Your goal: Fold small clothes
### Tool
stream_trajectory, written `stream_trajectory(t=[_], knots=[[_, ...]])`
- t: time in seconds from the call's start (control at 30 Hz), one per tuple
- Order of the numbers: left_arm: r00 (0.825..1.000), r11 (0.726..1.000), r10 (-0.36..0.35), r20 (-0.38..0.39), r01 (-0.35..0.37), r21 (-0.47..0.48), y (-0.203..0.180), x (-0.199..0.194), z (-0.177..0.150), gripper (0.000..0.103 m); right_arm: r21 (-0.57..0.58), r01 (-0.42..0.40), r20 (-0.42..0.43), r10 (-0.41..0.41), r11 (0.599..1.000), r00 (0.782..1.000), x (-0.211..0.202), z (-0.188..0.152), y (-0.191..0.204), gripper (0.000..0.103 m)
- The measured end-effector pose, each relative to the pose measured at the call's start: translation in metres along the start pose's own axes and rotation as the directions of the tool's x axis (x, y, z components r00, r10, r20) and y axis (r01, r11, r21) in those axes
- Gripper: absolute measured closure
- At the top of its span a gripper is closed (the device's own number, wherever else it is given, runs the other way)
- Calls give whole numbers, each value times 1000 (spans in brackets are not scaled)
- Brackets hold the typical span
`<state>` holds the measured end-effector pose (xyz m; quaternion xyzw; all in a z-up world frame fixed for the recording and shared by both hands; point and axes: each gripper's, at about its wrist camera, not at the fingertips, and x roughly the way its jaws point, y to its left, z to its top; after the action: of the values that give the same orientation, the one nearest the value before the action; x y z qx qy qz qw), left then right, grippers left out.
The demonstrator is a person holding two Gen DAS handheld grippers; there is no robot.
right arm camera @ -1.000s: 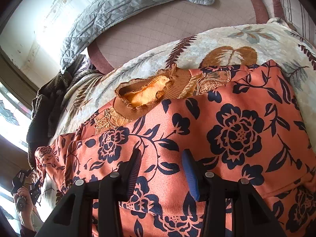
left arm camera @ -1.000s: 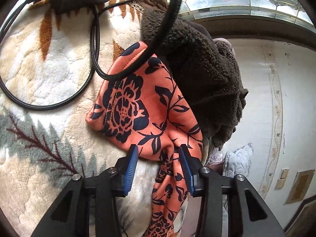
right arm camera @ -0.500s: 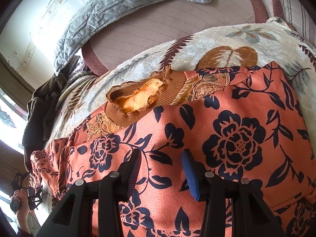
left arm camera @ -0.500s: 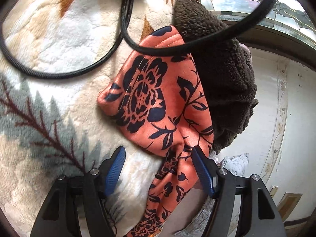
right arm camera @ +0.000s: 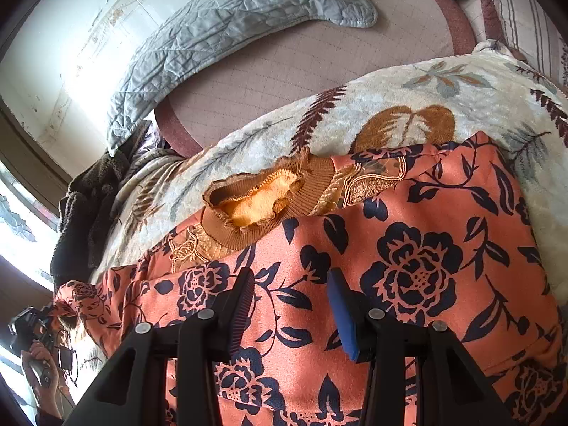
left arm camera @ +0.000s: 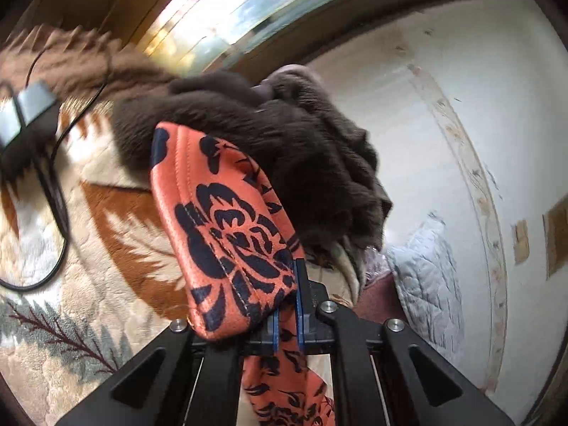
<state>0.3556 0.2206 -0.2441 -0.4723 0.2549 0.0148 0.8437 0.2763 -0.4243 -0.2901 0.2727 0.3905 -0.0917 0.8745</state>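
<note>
An orange top with dark blue flowers (right arm camera: pixel 419 266) lies spread on a leaf-patterned blanket (right arm camera: pixel 390 106), its ribbed brown collar (right arm camera: pixel 262 202) facing away from me. My right gripper (right arm camera: pixel 290 284) hovers open over the middle of the top, nothing between its pads. My left gripper (left arm camera: pixel 287 305) is shut on the sleeve (left arm camera: pixel 227 227), which is pinched between the blue pads; the cuff end drapes over the left finger and more cloth hangs below. In the right wrist view that sleeve (right arm camera: pixel 81 298) runs to the far left, where a hand (right arm camera: pixel 39 369) holds the left gripper.
A dark brown fleece (left arm camera: pixel 284 149) is heaped just behind the sleeve at the blanket's edge. A black cable (left arm camera: pixel 60 220) and a small grey device (left arm camera: pixel 28 106) lie on the blanket (left arm camera: pixel 117 241). Beyond the top are a pink mattress (right arm camera: pixel 301 71) and a grey quilt (right arm camera: pixel 230 25).
My left gripper widened, then closed on the sleeve, rolled and rose, lifting the sleeve off the blanket. The right gripper stayed open over the top.
</note>
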Motion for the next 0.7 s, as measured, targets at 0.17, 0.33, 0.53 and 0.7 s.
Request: stream_trajectory(t=[0.17,0.33,0.53,0.7], knots=[[987,962,-156,-31,159,221,-84,-48,-19,97,24,-11,49,10,1000,999,-20,2,-4,56],[953,892,-251,-168,296,342,-140,-71,-64,97,55,-31,89,26,998,996,-40,7,-12,56],[867,782,-249,-431,443,439,-202,-39,-171,97,110,-53,135,37,992,990,-57,16,-28,56],[703,691,2,-711,513,509,-218,6,-284,87,151,-66,135,46,986,990,-58,23,-43,56]])
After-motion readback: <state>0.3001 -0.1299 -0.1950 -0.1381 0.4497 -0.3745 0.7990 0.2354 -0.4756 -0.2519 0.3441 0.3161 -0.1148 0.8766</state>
